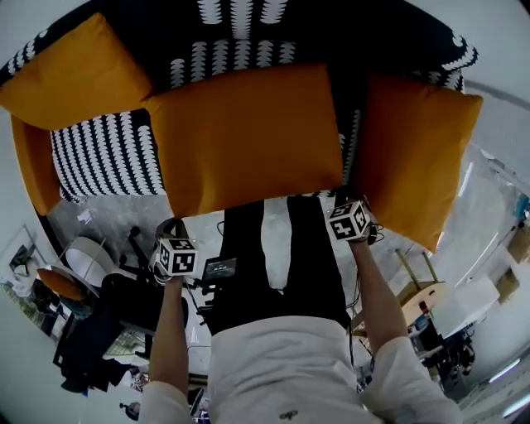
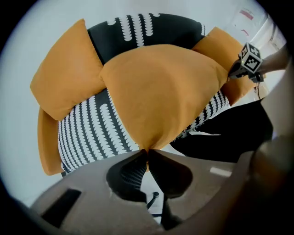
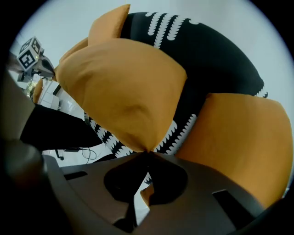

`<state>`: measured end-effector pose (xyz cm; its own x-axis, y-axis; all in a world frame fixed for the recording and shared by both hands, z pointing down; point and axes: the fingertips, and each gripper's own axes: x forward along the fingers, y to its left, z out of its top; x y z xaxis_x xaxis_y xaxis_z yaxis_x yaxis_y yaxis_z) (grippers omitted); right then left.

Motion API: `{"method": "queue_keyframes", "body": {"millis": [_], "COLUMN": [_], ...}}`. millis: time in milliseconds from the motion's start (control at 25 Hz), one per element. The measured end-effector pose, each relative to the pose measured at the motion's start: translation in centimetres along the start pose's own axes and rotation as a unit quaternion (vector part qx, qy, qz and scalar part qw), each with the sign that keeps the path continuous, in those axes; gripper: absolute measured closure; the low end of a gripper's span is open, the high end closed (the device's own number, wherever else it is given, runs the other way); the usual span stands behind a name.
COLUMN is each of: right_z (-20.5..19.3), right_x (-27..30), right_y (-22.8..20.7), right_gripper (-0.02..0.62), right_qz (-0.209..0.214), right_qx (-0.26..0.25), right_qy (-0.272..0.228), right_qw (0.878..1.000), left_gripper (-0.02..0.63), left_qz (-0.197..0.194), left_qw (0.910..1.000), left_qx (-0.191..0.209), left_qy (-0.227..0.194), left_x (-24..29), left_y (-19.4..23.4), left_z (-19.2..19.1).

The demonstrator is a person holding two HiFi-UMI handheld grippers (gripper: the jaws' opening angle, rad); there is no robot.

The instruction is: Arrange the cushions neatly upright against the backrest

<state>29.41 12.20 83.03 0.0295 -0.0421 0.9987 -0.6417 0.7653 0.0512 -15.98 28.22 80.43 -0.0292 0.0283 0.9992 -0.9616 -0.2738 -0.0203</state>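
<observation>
A large orange middle cushion (image 1: 248, 137) hangs over the black-and-white patterned sofa (image 1: 108, 153). My left gripper (image 1: 175, 224) is shut on its lower left corner, and the fabric is pinched between the jaws in the left gripper view (image 2: 147, 151). Its lower right corner is clamped by my right gripper (image 1: 341, 197), seen close up in the right gripper view (image 3: 147, 153). A second orange cushion (image 1: 70, 74) leans at the sofa's left end. A third orange cushion (image 1: 418, 157) stands at the right end. The middle cushion hides much of the seat.
Another orange cushion or pad (image 1: 33, 166) lies along the sofa's left arm. The dark backrest (image 1: 240, 25) runs behind the cushions. In front of the sofa are an office chair (image 1: 91, 261), cables on the floor and a wooden stool (image 1: 414, 281).
</observation>
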Motion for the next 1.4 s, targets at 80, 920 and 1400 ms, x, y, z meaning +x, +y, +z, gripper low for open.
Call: {"method": "queue_keyframes", "body": {"millis": [80, 920, 1400], "right_z": [1.1, 6.6, 14.4], "right_x": [-1.8, -21.8, -30.6], "right_y": [-0.7, -6.4, -15.6], "right_gripper": [0.584, 0.586, 0.589], "right_qz": [-0.004, -0.047, -0.111], "right_qx": [0.009, 0.098, 0.121], "right_qy": [-0.019, -0.137, -0.257], "right_qw": [1.0, 0.985, 0.952], "left_gripper": [0.581, 0.591, 0.593], "left_qz": [0.007, -0.02, -0.021], "left_qw": [0.9998, 0.979, 0.9675], "left_qx": [-0.005, -0.035, 0.033], "left_qy": [-0.019, -0.2, -0.25], "left_x": [-1.4, -19.8, -25.2], "left_y": [0.7, 9.3, 10.8], "left_z": [0.9, 15.1, 24.8]}}
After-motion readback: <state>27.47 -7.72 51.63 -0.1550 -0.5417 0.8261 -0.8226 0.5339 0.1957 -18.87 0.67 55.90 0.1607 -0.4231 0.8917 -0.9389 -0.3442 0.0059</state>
